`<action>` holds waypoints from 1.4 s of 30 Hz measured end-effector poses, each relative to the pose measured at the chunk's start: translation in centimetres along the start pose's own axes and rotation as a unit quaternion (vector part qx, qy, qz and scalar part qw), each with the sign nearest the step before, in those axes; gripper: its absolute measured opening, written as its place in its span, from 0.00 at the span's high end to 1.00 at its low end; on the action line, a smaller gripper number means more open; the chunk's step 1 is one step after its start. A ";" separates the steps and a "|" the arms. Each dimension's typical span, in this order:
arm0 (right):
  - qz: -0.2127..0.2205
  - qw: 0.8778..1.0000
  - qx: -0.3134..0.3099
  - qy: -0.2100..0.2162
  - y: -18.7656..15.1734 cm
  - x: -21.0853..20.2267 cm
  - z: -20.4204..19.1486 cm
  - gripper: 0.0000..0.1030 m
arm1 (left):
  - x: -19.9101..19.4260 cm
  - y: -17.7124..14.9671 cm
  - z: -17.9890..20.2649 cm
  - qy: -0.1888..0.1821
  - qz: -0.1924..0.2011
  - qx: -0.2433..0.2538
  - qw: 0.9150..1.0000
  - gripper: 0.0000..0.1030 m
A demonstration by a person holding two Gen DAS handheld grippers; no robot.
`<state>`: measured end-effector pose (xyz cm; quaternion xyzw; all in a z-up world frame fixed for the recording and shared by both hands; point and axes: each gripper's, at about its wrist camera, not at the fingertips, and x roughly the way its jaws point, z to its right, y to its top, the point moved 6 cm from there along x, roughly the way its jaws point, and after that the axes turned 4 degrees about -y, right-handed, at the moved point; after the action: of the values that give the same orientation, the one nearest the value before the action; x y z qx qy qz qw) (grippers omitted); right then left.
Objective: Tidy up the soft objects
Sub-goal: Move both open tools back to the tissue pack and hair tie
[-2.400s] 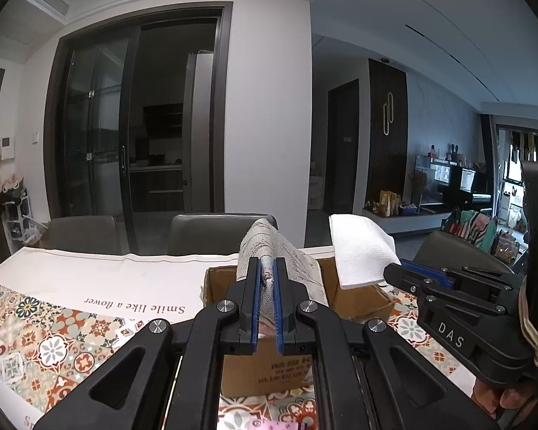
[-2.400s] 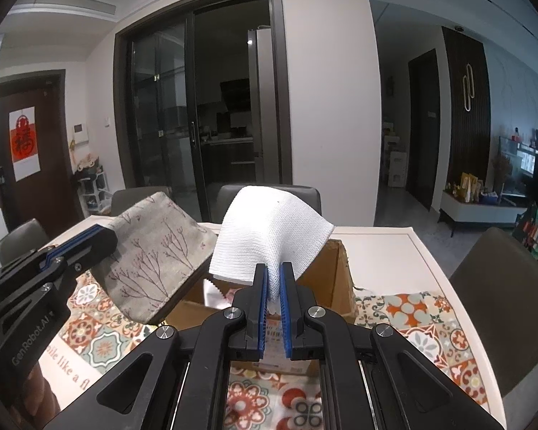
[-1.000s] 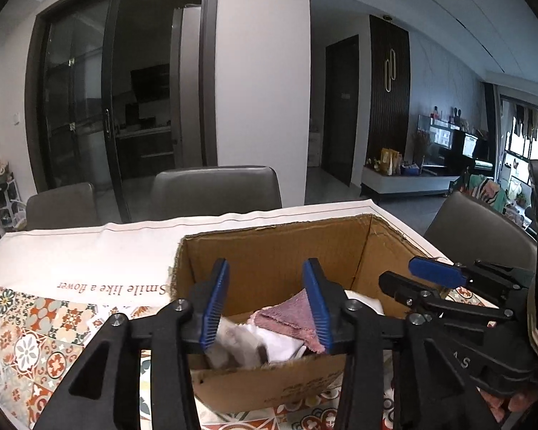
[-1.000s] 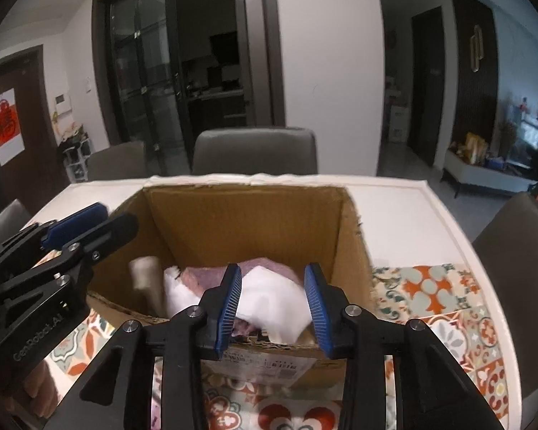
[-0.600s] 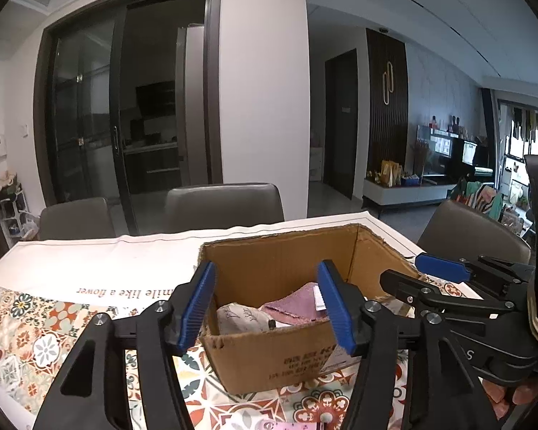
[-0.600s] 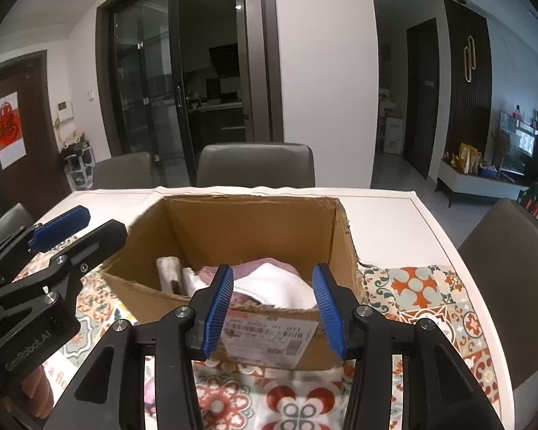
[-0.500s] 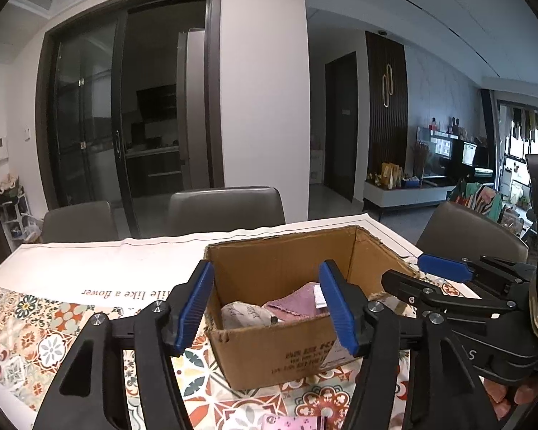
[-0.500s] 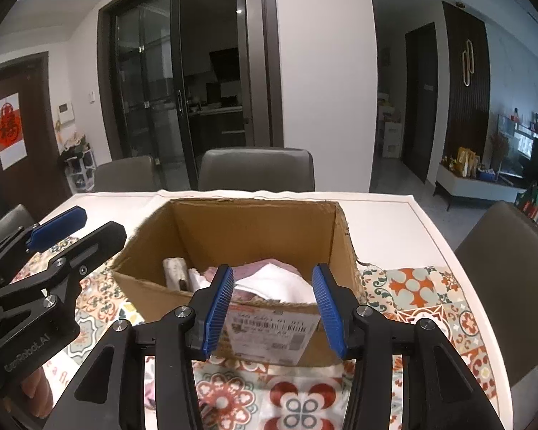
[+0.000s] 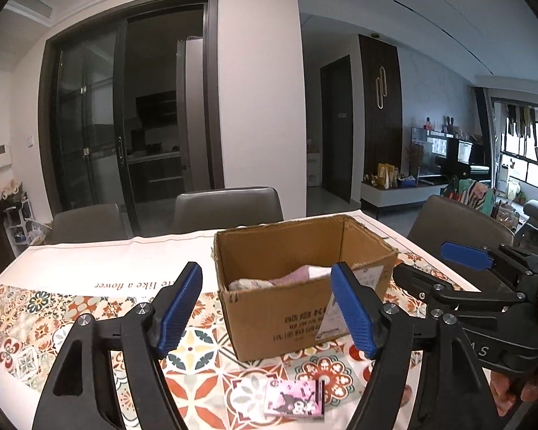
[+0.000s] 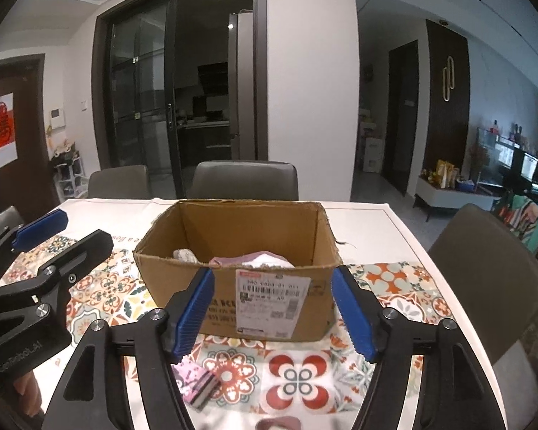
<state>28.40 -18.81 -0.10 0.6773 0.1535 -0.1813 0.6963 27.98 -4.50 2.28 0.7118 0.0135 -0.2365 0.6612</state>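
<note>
Cardboard brown open box [image 10: 233,286] sits mid-table holding the pink and white soft cloths [image 10: 254,259]; left gripper [image 9: 265,308] and right gripper [image 10: 272,311] are opening, empty, apparently freed for the pink packet [image 10: 197,387] near the table's front edge.

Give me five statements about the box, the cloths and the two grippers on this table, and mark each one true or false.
1. The cardboard box stands open at the top with cloths lying inside. True.
2. The right gripper clamps a white cloth. False: nothing is between its fingers, and its jaws are opening.
3. The left gripper holds nothing. True: its jaws are opening, with only the box seen beyond them.
4. A white shipping label is stuck on the box's near wall. True.
5. The small pink packet lies inside the box. False: it lies on the patterned tablecloth in front of the box.
</note>
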 end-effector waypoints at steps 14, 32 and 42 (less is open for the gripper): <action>-0.023 0.999 0.024 -0.026 -3.5 -2.8 0.6 0.28 | -2.7 -3.1 0.7 -0.020 -0.014 0.009 1.000 0.22; -0.107 0.994 0.013 -0.033 -9.6 -2.1 -0.1 0.28 | -1.9 -9.2 1.4 -0.052 -0.095 0.020 0.994 0.20; -0.157 0.987 0.016 -0.033 -12.6 -0.1 -0.1 0.28 | 0.4 -12.2 1.7 -0.074 -0.156 0.024 0.985 0.18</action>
<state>22.49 -18.87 -11.26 0.6499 0.2319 -0.3126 0.6528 23.74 -4.67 -9.27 0.6972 0.0694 -0.3891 0.5981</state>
